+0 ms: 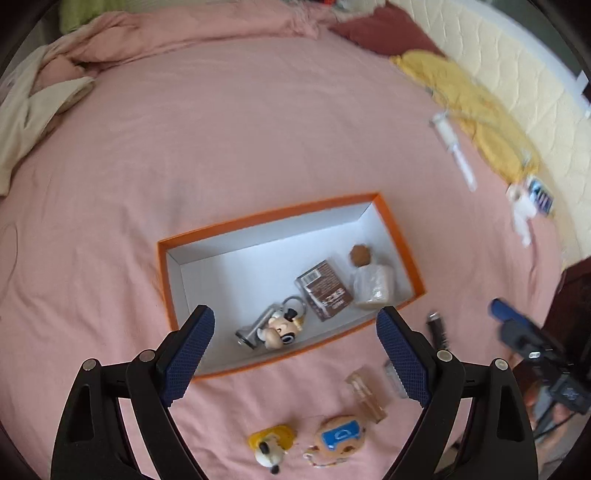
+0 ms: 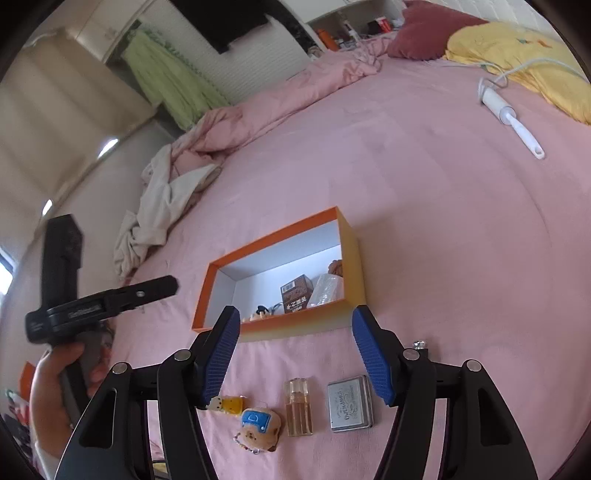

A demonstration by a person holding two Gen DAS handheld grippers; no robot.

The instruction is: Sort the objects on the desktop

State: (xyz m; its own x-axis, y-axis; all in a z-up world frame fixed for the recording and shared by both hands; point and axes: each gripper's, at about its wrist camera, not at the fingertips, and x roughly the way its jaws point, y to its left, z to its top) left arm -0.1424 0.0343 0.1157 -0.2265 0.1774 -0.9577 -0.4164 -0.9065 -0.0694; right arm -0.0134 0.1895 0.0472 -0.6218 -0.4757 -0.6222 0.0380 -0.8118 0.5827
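A pink bed point(image 1: 258, 129) fills both views, with an open orange box point(image 1: 162, 280) lying on it, white inside. In the box, toward one end, lie a cartoon keychain figure point(image 1: 282, 326) with a metal clip, a brown printed packet point(image 1: 323, 290), and a clear wrapped bottle with a brown round stopper point(image 1: 369, 280).

The left tongs point(image 1: 295, 354) hang above the near edge of the box, pointing steeply down — their blue-padded jaws stand wide apart with nothing between them. The right tongs point(image 2: 295, 354) are also open, a little less wide, and hold nothing; no pad touches any object.

On the bed just in front of the box, a row of things waits outside it: a small yellow and white dog figure point(image 1: 271, 448), a round bear charm with a blue patch point(image 1: 340, 439), a small amber perfume bottle point(image 2: 298, 408) and a flat silver tin point(image 2: 349, 402), with a small dark metal-tipped object point(image 1: 437, 326) near the box's corner.

Farther off lie a white handled tool with a cord point(image 2: 511, 114), a yellow blanket point(image 2: 517, 55), a dark red pillow point(image 2: 428, 33) and rumpled cream cloth point(image 2: 162, 206). In the right view, a person's hand point(image 2: 51, 387) grips the handle of the left tongs.
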